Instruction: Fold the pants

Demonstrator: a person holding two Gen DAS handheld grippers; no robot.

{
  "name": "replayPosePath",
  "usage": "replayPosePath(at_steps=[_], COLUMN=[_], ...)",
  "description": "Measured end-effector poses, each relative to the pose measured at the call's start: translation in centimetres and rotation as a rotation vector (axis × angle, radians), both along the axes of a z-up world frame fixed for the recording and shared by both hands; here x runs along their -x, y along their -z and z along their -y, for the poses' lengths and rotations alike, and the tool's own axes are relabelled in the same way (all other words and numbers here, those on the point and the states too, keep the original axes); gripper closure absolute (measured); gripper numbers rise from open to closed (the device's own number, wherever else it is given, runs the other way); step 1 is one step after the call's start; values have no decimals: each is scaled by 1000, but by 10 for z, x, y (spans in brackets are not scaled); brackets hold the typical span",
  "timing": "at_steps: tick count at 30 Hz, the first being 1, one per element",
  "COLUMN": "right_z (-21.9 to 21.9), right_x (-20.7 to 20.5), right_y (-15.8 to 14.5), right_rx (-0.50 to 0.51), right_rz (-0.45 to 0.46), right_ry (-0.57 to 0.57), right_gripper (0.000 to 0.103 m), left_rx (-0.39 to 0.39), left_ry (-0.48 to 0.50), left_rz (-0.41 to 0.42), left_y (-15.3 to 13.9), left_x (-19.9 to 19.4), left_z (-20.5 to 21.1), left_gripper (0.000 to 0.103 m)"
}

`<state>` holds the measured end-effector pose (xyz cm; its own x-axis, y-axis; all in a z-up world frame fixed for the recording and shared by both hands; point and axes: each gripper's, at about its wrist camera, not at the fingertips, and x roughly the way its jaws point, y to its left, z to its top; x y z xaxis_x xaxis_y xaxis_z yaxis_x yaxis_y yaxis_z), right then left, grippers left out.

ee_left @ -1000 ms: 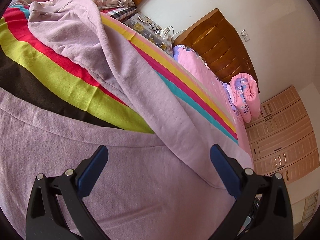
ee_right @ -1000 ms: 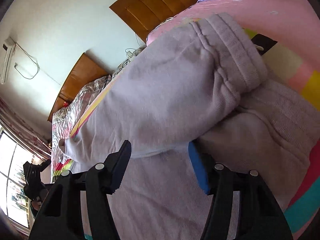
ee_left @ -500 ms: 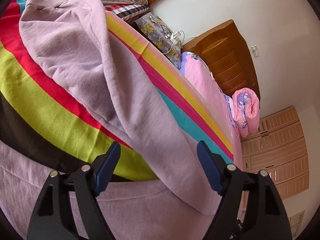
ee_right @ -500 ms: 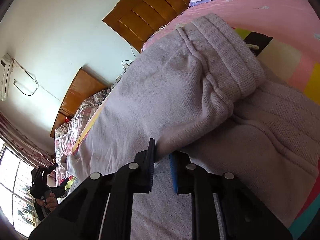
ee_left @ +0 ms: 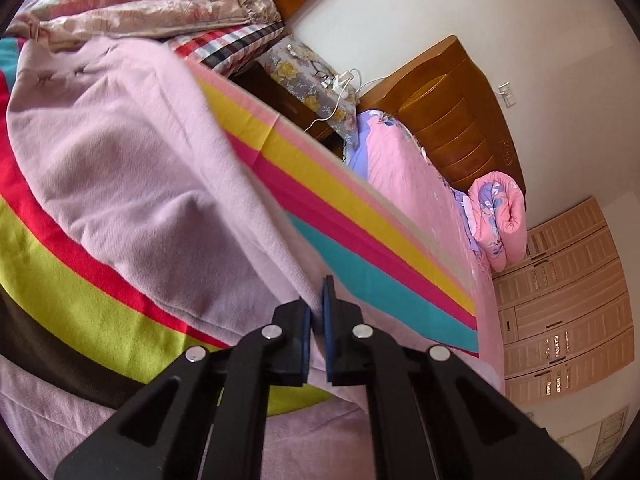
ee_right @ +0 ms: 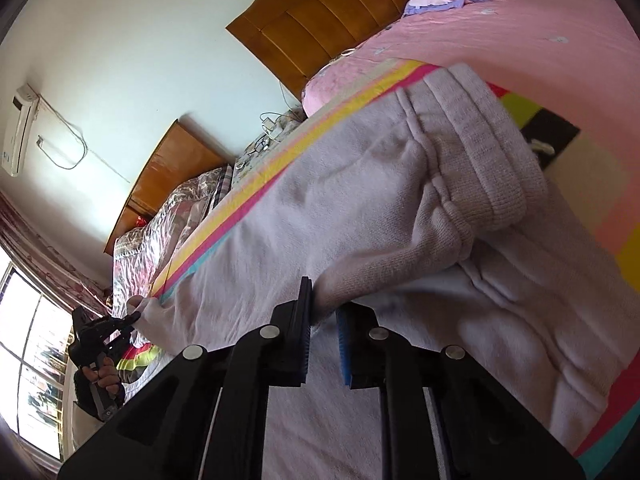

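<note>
Lilac sweatpants [ee_left: 132, 184] lie across a striped blanket [ee_left: 360, 208] on a bed. My left gripper [ee_left: 316, 320] is shut on the edge of a pant leg, which is raised off the blanket. In the right wrist view the pants [ee_right: 360, 200] are folded over, with the ribbed waistband [ee_right: 488, 152] at the upper right. My right gripper [ee_right: 324, 320] is closing its jaws on a bunch of fabric below the waistband, pinched between the pads. The left gripper [ee_right: 132, 318] shows far off at the left of this view, held by a hand [ee_right: 100, 376] and gripping the leg end.
A second bed with a pink cover [ee_right: 520, 40] and wooden headboard [ee_left: 452, 112] stands beyond. Between the beds is a nightstand with cables [ee_left: 320, 92]. A rolled pink quilt [ee_left: 500, 216], a wardrobe [ee_left: 568, 300] and a folded quilt [ee_left: 140, 0] are also in view.
The left jaws went from wide open to shut on the pant leg edge and lifted it. The right jaws closed on fabric near the waistband and rose a little.
</note>
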<state>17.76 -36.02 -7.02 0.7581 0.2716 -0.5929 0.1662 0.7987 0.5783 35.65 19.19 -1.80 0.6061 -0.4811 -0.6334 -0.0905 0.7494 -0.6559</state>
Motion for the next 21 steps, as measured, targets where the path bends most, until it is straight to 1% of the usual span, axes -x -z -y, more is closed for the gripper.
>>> replayPosePath(at_steps=[2, 4, 6, 7, 8, 9, 10, 12, 14, 15, 16, 17, 18, 20, 21], right_z=[13, 25, 30, 32, 34, 35, 36, 38, 46, 50, 52, 54, 54, 51, 49], right_x=[-14, -15, 0, 14, 29, 45, 63, 97, 120, 125, 129, 130, 129, 127, 127], right_y=[-30, -55, -70, -70, -64, -53, -38, -2, 35, 49, 58, 62, 61, 55, 52], right_rx=[-2, -29, -19, -14, -14, -17, -19, -30, -72, -85, -81, -86, -85, -58, -44], right_rz=[45, 97, 139, 149, 149, 134, 108, 46, -15, -47, -59, -50, -47, -43, -42], right_ry=[-14, -24, -57, -70, -80, -84, -82, -59, -10, 13, 25, 22, 24, 21, 17], right_gripper=[90, 90, 91, 91, 91, 91, 91, 91, 91, 91, 91, 92, 92, 92, 91], left_rx=[-26, -19, -53, -71, -97, -120, -133, -116, -84, -69, -71, -84, -79, -33, -36], left_ry=[15, 42, 72, 89, 109, 128, 141, 154, 163, 158, 145, 132, 122, 100, 95], left_rz=[82, 177, 259, 289, 301, 293, 266, 184, 101, 66, 53, 57, 61, 59, 65], left_y=[-42, -77, -100, -103, -99, -87, -69, -21, 28, 47, 59, 65, 68, 69, 66], left_x=[19, 56, 106, 135, 163, 186, 208, 244, 268, 273, 274, 274, 273, 271, 272], left_z=[3, 4, 5, 6, 8, 10, 10, 10, 9, 9, 10, 11, 11, 8, 9], left_gripper=[98, 98, 98, 98, 98, 97, 97, 97, 97, 97, 97, 97, 97, 95, 92])
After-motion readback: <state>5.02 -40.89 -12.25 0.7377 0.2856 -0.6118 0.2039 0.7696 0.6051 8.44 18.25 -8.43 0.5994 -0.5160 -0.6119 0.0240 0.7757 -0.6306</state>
